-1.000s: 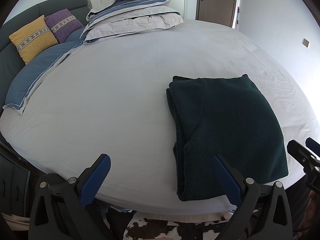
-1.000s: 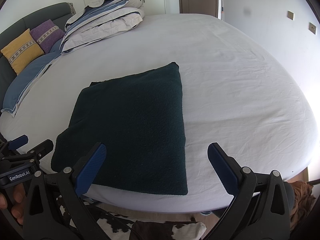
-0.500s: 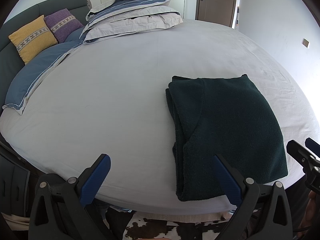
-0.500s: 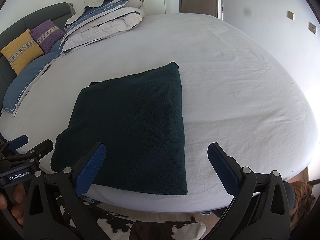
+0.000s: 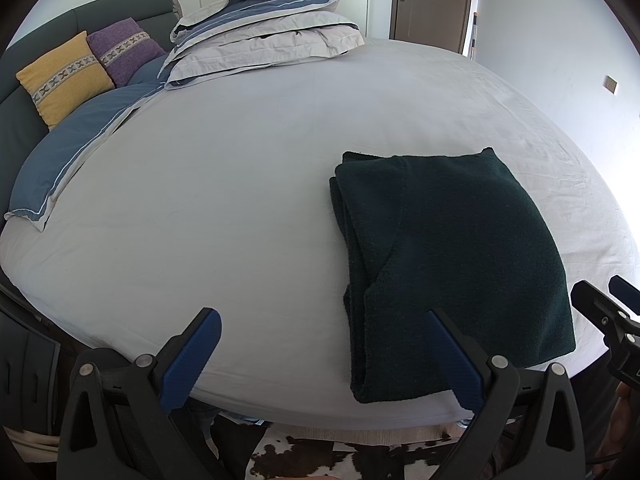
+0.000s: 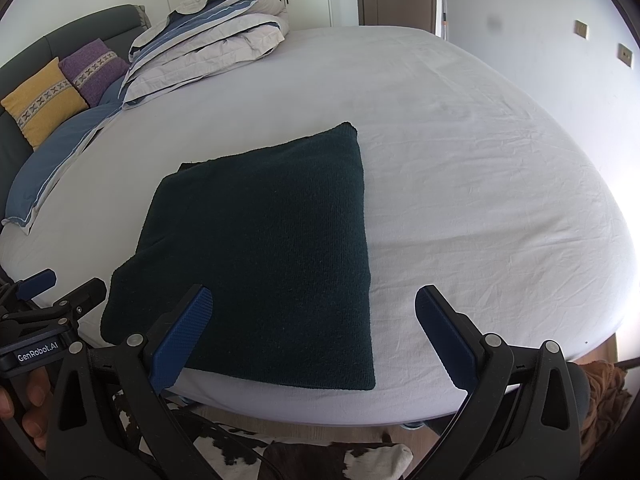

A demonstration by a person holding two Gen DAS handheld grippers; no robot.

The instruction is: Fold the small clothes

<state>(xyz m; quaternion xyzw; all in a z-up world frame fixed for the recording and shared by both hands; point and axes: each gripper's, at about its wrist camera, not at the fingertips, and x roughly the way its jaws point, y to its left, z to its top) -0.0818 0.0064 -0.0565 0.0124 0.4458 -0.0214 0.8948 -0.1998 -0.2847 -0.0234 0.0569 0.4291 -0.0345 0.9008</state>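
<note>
A dark green knitted garment [image 5: 452, 256] lies folded into a flat rectangle on the white bed sheet [image 5: 224, 184], near the bed's front edge. It also shows in the right wrist view [image 6: 264, 252]. My left gripper [image 5: 320, 344] is open and empty, held at the front edge to the left of the garment, its right finger over the garment's near left corner. My right gripper [image 6: 316, 328] is open and empty, over the garment's near right corner. Each gripper shows at the edge of the other's view.
A stack of folded grey and blue bedding [image 5: 264, 28] lies at the far side of the bed. A yellow cushion [image 5: 64, 76] and a purple cushion [image 5: 124, 54] lean on the dark headboard at left. A cowhide rug [image 6: 304, 456] lies on the floor below.
</note>
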